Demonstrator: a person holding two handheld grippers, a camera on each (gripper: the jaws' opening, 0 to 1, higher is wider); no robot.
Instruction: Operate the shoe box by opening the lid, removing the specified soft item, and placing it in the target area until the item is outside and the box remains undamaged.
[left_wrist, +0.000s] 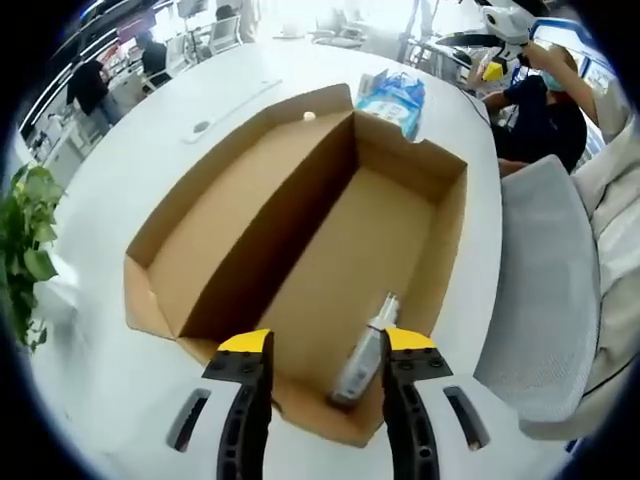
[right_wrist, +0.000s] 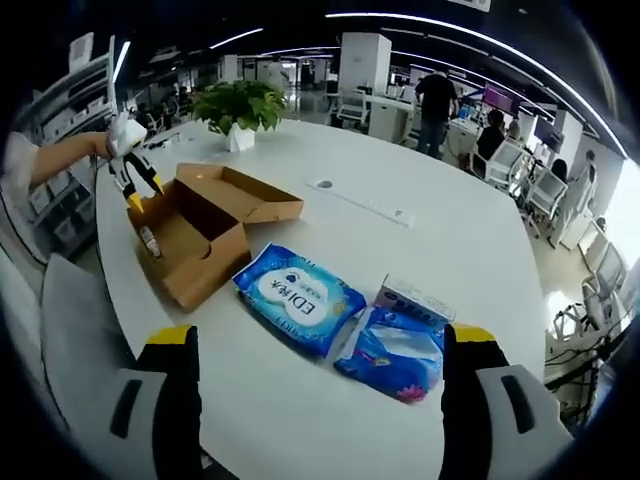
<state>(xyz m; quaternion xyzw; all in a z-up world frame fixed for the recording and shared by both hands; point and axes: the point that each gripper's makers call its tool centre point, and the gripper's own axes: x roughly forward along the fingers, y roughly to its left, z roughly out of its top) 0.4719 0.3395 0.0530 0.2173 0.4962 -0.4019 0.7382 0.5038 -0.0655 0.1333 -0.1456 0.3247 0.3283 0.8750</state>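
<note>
Left gripper (left_wrist: 325, 350) jaws wide, over shoe box (left_wrist: 250, 230) near end; bottle (left_wrist: 365, 350) lies lengthwise between them. Right gripper (right_wrist: 320, 345) wide, well apart.

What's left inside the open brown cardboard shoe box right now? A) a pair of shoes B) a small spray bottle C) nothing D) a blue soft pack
B: the left gripper view shows a small clear spray bottle lying on the floor of the open brown cardboard shoe box, near the end closest to the gripper.

Open brown cardboard shoe box (left_wrist: 330, 250) on the white table, lid folded back.
</note>
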